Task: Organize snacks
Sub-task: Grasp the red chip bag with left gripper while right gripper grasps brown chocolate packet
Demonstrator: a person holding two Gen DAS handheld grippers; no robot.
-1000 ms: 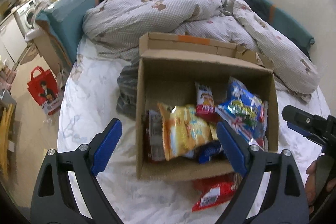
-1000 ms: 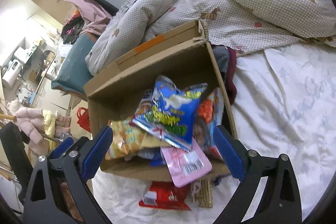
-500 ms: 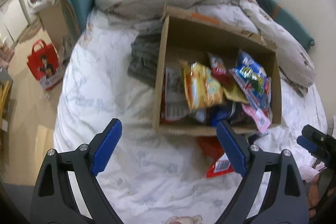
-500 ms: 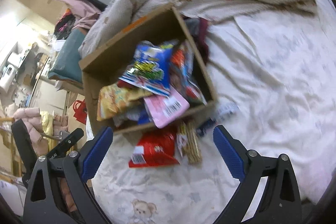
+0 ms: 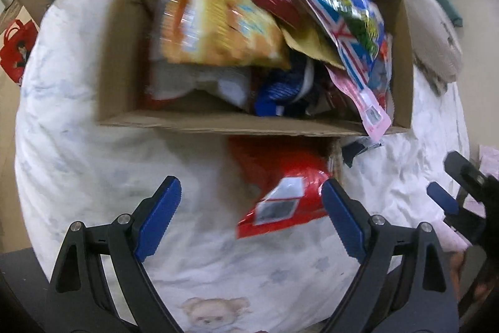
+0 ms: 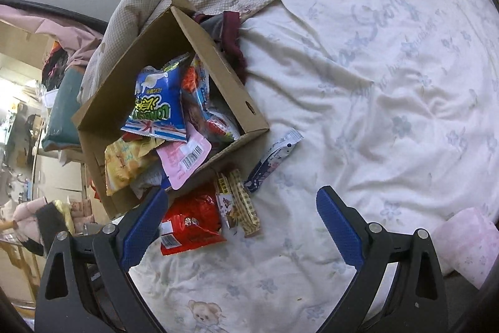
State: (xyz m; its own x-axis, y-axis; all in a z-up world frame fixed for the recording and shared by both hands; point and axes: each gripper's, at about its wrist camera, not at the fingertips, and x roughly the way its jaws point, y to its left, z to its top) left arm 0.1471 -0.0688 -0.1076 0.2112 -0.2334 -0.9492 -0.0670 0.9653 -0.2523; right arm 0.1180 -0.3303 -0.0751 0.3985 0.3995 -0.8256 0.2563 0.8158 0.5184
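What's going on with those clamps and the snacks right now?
Left gripper and right gripper open, empty. Red snack bag lies on the sheet outside the cardboard box. Nothing blocking.

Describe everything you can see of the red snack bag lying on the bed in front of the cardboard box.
The red snack bag is a glossy, crinkled foil-like packet with a white label panel and barcode near one end. It lies flat on the white bedsheet, outside the cardboard box, its far end against the box's near wall. Checkered brown-and-cream packets lie against one side. It looks sealed. No gripper touches it.
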